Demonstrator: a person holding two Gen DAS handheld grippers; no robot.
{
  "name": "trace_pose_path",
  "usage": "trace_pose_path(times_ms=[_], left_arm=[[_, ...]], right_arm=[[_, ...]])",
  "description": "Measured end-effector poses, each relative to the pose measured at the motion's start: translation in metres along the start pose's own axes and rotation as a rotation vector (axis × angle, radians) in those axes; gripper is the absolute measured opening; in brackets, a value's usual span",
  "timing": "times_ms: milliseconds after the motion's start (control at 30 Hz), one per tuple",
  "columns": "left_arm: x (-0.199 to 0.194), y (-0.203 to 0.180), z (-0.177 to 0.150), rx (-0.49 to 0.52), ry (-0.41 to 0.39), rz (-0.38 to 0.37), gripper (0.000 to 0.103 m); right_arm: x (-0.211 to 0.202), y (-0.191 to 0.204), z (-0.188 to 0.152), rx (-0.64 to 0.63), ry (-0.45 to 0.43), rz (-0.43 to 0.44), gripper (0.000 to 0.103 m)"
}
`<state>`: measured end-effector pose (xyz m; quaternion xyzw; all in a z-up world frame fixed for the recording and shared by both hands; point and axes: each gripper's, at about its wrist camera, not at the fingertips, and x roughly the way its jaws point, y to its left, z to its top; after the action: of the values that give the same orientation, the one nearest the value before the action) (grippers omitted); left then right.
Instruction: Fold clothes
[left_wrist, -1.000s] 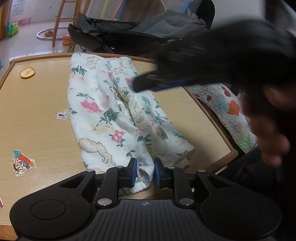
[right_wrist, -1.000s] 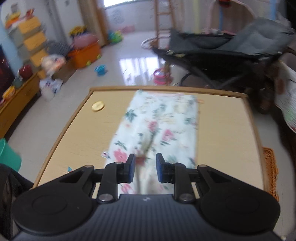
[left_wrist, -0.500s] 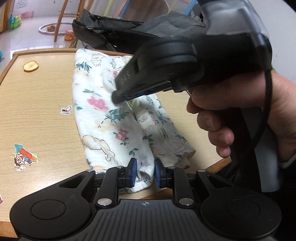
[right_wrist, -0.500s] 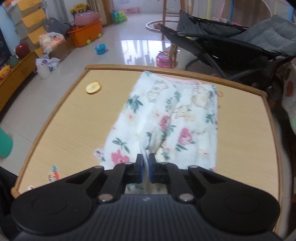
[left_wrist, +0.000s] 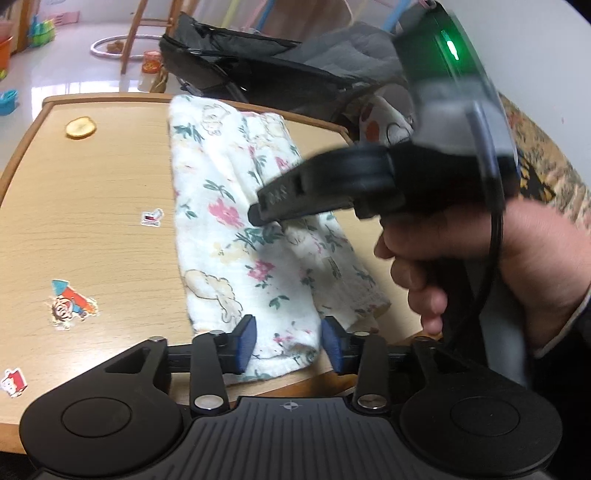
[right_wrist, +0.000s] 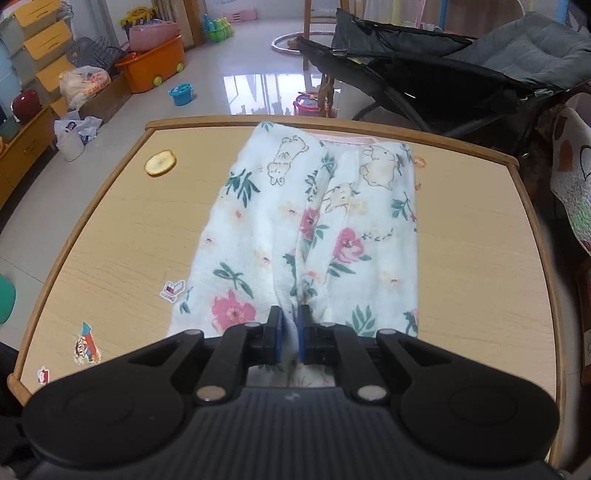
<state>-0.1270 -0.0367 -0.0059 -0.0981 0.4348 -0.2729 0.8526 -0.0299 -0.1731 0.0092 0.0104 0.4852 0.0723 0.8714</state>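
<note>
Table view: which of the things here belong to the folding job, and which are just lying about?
Part of the job:
- floral garment, lying folded lengthwise on the table
- right claw, shut on the garment's near end
- left claw, open around the near hem

Just lying about:
- round yellow slice
- cartoon stickers
- dark stroller beyond the table
- orange toy bin

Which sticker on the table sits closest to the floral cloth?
The small pink-and-white sticker, right beside the floral cloth; the cartoon-figure sticker lies farther toward the table corner.

Soft daylight, floor glare, possibly motion-blurred edges
</note>
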Motion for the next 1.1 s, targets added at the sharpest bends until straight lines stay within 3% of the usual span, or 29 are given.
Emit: trace_pose_path(times_ms=[167, 300, 400, 633, 733, 967, 1100], left_arm=[[-0.011, 0.001, 0.004, -0.010, -0.022, -0.038, 0.045], [-0.016, 0.002, 0.002, -0.019, -0.033, -0.051, 0.045], [-0.016, 0.002, 0.002, -0.018, -0.035, -0.056, 0.045], [-0.020, 0.002, -0.002, -0.018, -0.037, -0.062, 0.046], [-0.025, 0.005, -0.002, -0.021, -0.042, -0.058, 0.059], [-0.033, 0.010, 0.001, -0.025, -0.055, -0.047, 0.059], [-0.037, 0.013, 0.002, -0.028, -0.060, -0.044, 0.059]], right_arm=[[-0.018, -0.009, 0.007, 0.032, -0.037, 0.065, 0.015], [-0.040, -0.006, 0.013, 0.023, -0.092, 0.030, 0.021], [-0.051, 0.000, 0.011, -0.004, -0.111, 0.096, 0.021], [-0.030, 0.014, -0.011, -0.060, -0.014, 0.136, 0.021], [-0.015, 0.004, -0.020, -0.019, 0.028, 0.132, 0.021], [-0.018, 0.003, -0.024, -0.054, 0.015, 0.146, 0.021], [-0.039, -0.001, -0.021, -0.047, -0.047, 0.176, 0.022]])
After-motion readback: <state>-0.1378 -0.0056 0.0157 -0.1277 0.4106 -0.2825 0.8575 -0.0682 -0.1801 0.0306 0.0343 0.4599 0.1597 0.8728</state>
